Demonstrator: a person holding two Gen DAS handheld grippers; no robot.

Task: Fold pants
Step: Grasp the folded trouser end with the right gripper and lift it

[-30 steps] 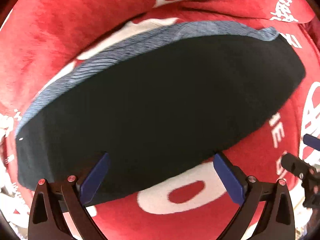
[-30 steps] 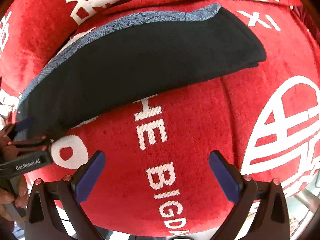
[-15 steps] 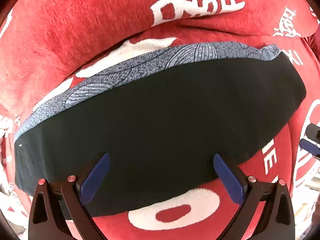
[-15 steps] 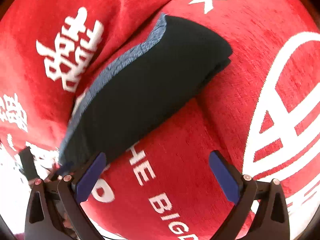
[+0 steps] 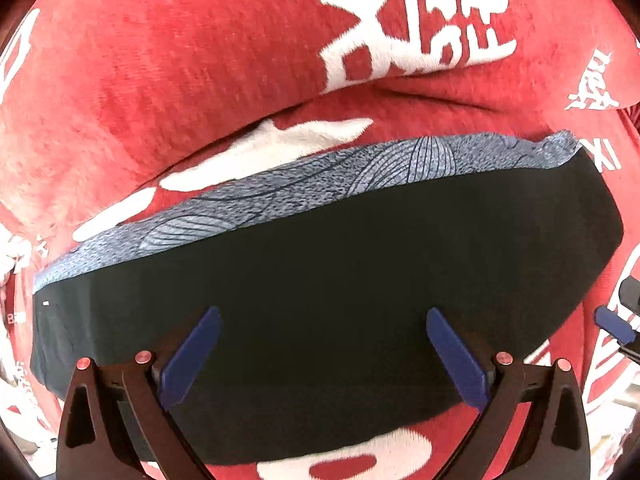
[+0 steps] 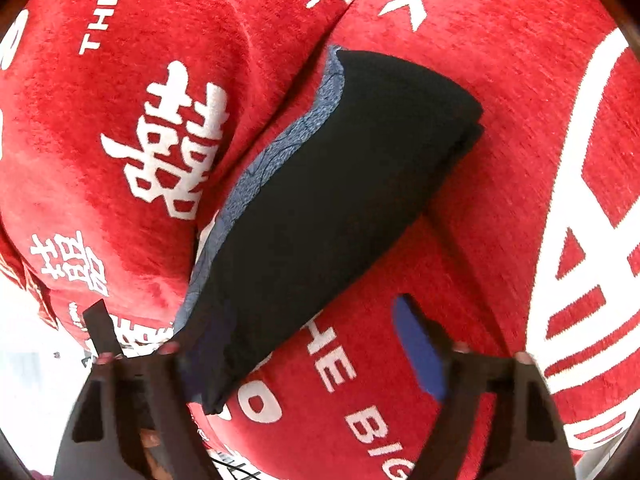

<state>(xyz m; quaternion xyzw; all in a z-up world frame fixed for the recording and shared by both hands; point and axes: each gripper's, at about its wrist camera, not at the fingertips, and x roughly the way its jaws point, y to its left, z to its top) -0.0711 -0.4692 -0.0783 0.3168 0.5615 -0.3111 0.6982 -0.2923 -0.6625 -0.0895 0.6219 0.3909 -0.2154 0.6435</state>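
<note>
Right tongs point(image 6: 316, 352) narrowed over pants point(image 6: 320, 216) on red blanket point(image 6: 500, 160).

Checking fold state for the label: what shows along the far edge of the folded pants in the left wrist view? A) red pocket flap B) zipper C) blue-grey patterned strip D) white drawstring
C: a blue-grey patterned strip runs along the far edge of the black pants, which lie on the red cloth.
</note>
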